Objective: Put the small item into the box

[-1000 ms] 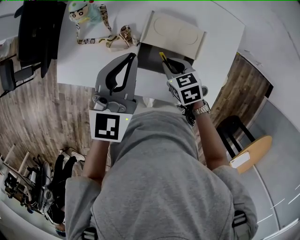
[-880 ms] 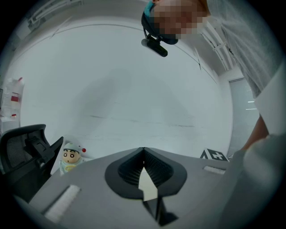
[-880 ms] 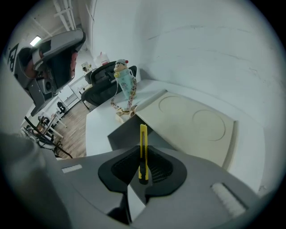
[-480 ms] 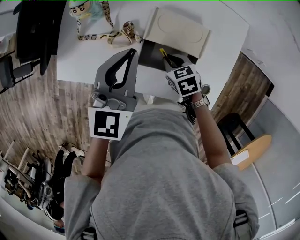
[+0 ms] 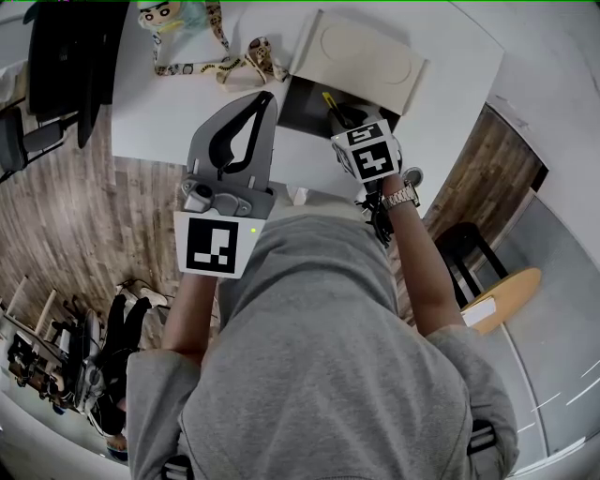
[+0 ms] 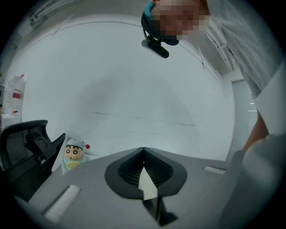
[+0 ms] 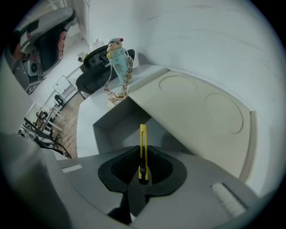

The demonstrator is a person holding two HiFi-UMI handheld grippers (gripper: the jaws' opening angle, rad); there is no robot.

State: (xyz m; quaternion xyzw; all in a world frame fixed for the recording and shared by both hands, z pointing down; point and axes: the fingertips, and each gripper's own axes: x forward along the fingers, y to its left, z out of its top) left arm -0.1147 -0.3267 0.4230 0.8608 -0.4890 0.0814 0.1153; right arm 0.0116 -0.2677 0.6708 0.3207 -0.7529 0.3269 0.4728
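Note:
A yellow utility knife [image 7: 143,150] stands upright between the jaws of my right gripper [image 7: 143,156], which is shut on it. Its tip points at the open grey box [image 7: 117,127], whose cream lid [image 7: 201,112] leans back to the right. In the head view the right gripper [image 5: 337,114] holds the knife [image 5: 328,100] over the box [image 5: 305,105] at the table's near edge. My left gripper [image 5: 266,99] hovers just left of the box, shut with nothing in it. The left gripper view shows the left gripper [image 6: 143,152] with its tips together, facing a white wall.
A cartoon toy figure [image 5: 167,19] with a patterned lanyard [image 5: 234,66] lies at the back of the white table [image 5: 159,112]. A black office chair [image 5: 56,56] stands to the left. The table's near edge runs just below both grippers, above wood floor.
The right gripper has carried the knife slightly forward and to the right, further over the open box. The left gripper has hardly moved.

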